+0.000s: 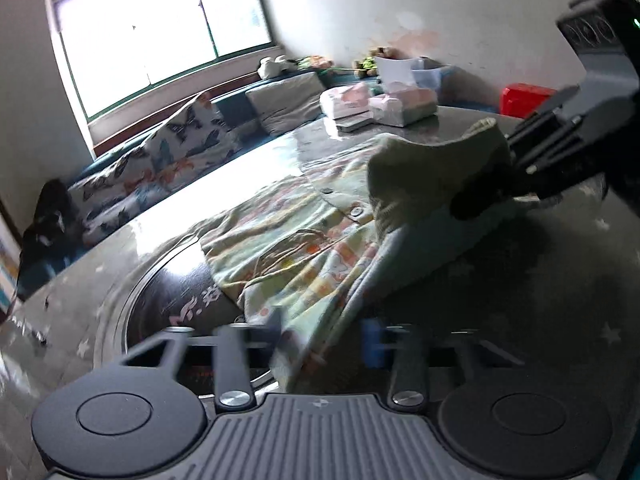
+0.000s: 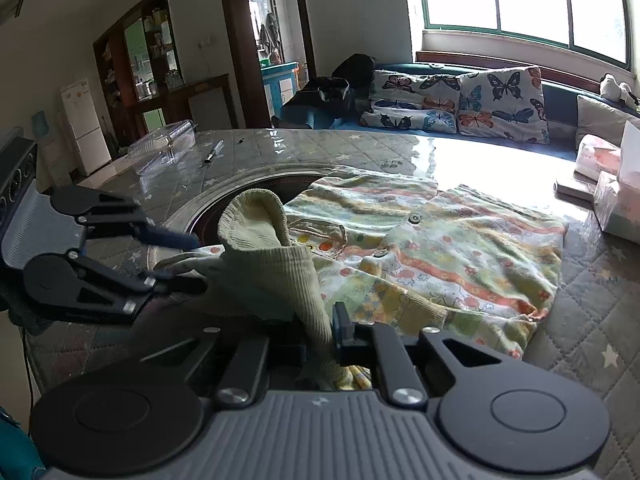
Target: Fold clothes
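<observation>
The little patterned shirt (image 2: 460, 248) lies spread on the quilted table (image 2: 592, 300); the right gripper (image 2: 320, 344) is clamped on its green ribbed cuff (image 2: 280, 280) at the near edge; the left gripper (image 2: 192, 260) sits just left, pinching the shirt's edge.

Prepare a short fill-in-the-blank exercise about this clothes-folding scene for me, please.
1. The right gripper is shut on the garment's ribbed ____.
2. The patterned garment fastens with round ____ down its front.
3. The cushions under the window are printed with ____.
4. A clear plastic ____ sits at the table's far left corner in the right wrist view.

Missing words: cuff; buttons; butterflies; container
</observation>
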Motion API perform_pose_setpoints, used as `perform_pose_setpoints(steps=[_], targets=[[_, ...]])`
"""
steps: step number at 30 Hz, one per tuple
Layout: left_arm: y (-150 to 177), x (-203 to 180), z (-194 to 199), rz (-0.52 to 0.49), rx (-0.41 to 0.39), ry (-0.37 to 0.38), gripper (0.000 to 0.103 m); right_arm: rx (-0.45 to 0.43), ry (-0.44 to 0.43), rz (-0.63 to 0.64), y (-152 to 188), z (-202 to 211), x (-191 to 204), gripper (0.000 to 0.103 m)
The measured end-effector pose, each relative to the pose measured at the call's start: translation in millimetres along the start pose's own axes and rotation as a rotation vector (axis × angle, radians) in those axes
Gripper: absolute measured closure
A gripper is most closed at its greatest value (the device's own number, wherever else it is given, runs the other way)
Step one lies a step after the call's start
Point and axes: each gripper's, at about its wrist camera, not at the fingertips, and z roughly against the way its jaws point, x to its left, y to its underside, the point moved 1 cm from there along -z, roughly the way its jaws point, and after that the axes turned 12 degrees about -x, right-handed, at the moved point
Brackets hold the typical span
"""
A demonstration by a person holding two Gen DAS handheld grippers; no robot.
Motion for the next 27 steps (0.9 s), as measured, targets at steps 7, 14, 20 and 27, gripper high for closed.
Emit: perform_pose_setpoints(steps=[7, 14, 20, 27], targets=[[-6.5, -2.7, 17.7, 0.053, -0.039, 0.025, 0.097, -0.022, -0.02, 0.013, -1.9, 19.1, 6.6, 0.095], [-13.8, -20.1, 73.4, 0.114, -0.044, 0.091, 0.098, -0.012, -0.098, 0.022, -2.1, 71.5, 24.3, 0.095], [-14.3, -44.0, 119.6, 0.152, -0.028, 0.122, 0.098, 0.02, -0.152, 0.059, 1.5, 103.2, 45.3, 0.096], [-27.0, -16.8, 97.8, 0.221, -0.035, 0.083, 0.098, 0.011, -0.151, 0.088, -31.5, 76.6, 31.5, 0.096]])
